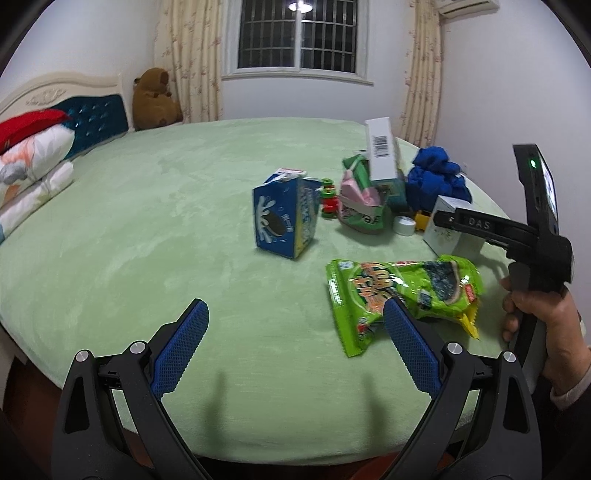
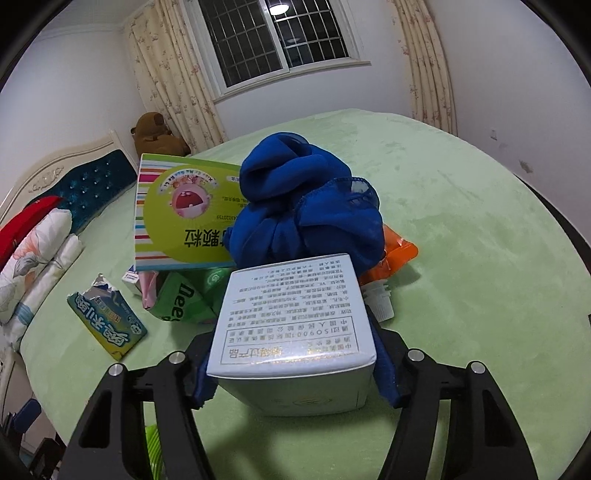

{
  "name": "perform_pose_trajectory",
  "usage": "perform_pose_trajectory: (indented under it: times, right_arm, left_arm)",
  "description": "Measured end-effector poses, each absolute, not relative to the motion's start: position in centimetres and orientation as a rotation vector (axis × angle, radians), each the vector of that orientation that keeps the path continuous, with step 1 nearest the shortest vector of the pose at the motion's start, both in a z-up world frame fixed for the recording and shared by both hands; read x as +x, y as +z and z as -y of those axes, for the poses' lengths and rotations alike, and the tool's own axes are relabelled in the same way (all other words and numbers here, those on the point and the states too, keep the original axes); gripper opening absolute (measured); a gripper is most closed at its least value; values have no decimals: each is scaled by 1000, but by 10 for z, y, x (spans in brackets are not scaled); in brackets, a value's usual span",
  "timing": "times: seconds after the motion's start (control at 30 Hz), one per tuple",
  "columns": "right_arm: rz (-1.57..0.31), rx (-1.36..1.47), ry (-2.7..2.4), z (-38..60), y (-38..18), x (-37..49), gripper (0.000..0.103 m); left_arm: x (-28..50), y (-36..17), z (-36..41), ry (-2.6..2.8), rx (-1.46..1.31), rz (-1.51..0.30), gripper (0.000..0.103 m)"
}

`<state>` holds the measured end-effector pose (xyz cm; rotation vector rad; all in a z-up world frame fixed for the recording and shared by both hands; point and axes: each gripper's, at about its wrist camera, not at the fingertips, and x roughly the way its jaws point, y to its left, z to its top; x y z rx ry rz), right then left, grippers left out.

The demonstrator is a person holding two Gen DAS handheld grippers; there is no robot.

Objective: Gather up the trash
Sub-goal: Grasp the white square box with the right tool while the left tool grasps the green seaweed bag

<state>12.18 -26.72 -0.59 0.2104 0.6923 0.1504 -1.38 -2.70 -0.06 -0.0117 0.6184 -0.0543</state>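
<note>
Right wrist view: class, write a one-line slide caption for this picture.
Right gripper fingers straddle a white printed box on the green bedspread, with a crumpled blue cloth behind it.

Lighting: indoor, even; ceiling lamp reflected in dark window [image 1: 298, 35]. Soft shadows on green bedspread [image 1: 184, 221] below window. Heavy fisheye curvature, black corner vignetting, slight blur.

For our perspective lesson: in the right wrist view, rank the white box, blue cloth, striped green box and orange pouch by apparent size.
1. white box, though it is nearest the camera
2. blue cloth and striped green box: too alike to rank
3. orange pouch, mostly hidden
</note>
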Motion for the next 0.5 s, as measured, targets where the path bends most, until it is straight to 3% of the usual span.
perform_pose_trajectory:
  times: [0.27,0.5]
  right_arm:
    - [-597,166,205,284,15,77,64]
    - [-562,180,185,321,25,68,64]
  left_arm:
    - [-22,-6,55,-194,65,-654,93]
    - [-15,-4,69,-255,-264,-758,93]
